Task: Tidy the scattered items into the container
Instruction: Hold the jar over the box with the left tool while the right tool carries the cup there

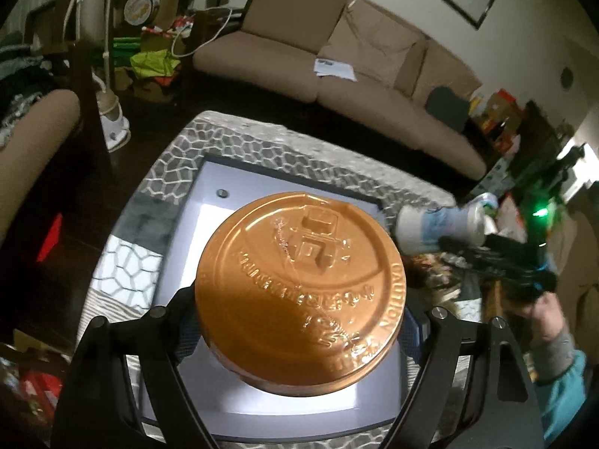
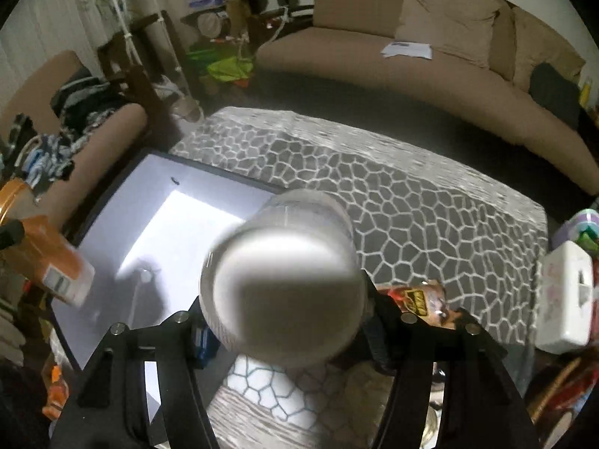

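Jaws of the left gripper pinch an orange-lidded cup by its sides, holding it above the open container, whose pale floor shows bare around the cup. Toward the worktop's right edge, the right gripper carries a pale cup in the air beside the container's right wall.

From the right wrist, the jaws of that gripper grip the pale cup on both sides, its rounded end toward the camera. It hangs over the patterned cloth, just off the container's near right corner. Nothing seems dropped in yet. A snack wrapper and a white box wait near the worktop's right edge.
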The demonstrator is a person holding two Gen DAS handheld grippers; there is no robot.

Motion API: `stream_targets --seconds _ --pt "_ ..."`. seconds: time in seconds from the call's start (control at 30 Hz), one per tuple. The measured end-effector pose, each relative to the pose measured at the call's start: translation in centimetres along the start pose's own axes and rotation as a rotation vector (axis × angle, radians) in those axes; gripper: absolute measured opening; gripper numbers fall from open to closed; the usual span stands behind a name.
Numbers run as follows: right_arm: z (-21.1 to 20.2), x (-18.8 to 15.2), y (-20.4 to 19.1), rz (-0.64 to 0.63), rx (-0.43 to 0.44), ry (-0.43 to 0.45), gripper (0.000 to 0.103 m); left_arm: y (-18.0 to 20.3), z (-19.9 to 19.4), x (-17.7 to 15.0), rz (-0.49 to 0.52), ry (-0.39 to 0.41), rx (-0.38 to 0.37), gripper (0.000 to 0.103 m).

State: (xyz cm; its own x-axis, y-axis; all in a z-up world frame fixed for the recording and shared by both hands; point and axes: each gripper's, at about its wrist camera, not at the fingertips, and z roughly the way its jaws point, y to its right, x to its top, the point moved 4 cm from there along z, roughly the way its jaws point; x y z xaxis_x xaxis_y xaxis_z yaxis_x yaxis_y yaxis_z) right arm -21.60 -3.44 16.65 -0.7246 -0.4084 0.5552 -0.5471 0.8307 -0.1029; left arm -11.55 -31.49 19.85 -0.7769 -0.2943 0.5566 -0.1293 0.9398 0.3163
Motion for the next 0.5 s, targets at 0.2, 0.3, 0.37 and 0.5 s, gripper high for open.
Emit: stream_targets --seconds 0.2,0.3,0.37,0.5 --pt "-3.6 1.3 -2.5 -0.024 0.03 0.026 0.004 0.3 -0.5 0.3 0.039 -0.02 0.044 0.081" --pt "-4.0 1.9 -4.2 -0.038 0.047 -0.001 0.004 0.3 -0.9 0.0 0.02 -0.023 0.039 0.081" --pt "-4.2 1.8 -4.9 -0.037 0.055 -0.004 0.005 0.4 -1.1 -0.4 0.019 -0.026 0.038 0.081" --pt "-2.7 -0.5 -4.1 0.004 0.026 -0.049 0.041 0.8 -1.1 -1.2 0.038 -0.045 0.039 0.081"
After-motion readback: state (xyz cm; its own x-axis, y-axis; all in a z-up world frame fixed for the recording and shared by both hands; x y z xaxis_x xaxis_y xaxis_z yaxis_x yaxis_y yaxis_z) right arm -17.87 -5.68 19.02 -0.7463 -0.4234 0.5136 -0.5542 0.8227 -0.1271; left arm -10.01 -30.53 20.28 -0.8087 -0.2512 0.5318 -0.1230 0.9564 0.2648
